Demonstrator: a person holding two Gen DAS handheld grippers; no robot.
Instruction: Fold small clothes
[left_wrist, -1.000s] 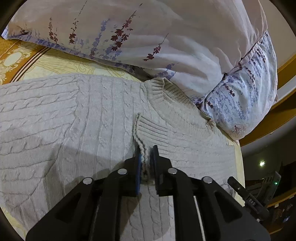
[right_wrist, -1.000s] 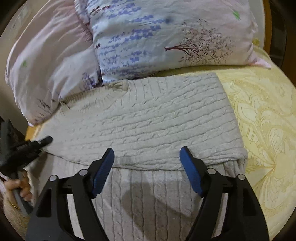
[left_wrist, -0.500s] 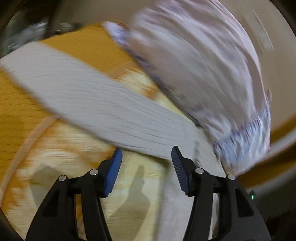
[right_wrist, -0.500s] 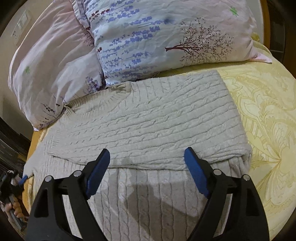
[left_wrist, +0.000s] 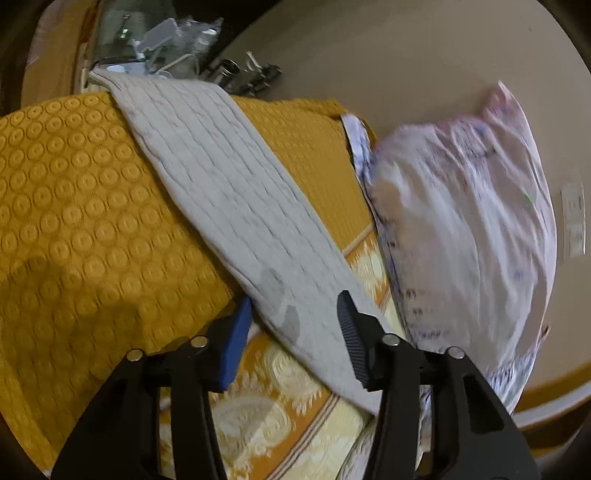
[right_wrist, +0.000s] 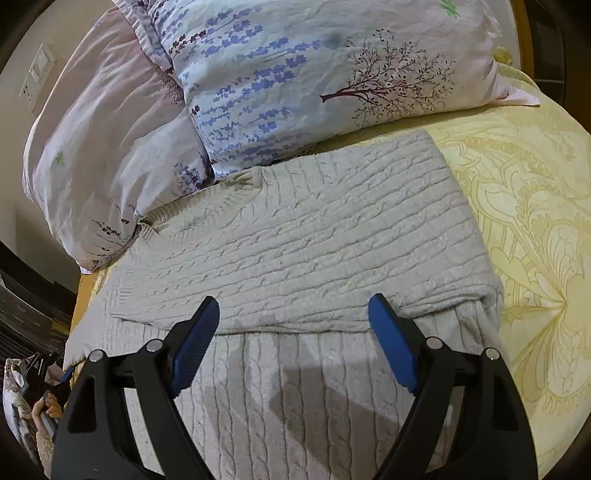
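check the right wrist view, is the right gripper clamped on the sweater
No: the right gripper hangs over the folded grey sweater with its jaws wide apart, pinching no fabric.

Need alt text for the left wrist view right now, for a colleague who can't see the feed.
The left tool is closing its jaws around the near end of a beige cable-knit sleeve, pads not yet touching it. The sleeve runs diagonally away over an orange patterned bedspread. A blurred floral pillow lies to the right, with indistinct clutter beyond the sleeve's far end.
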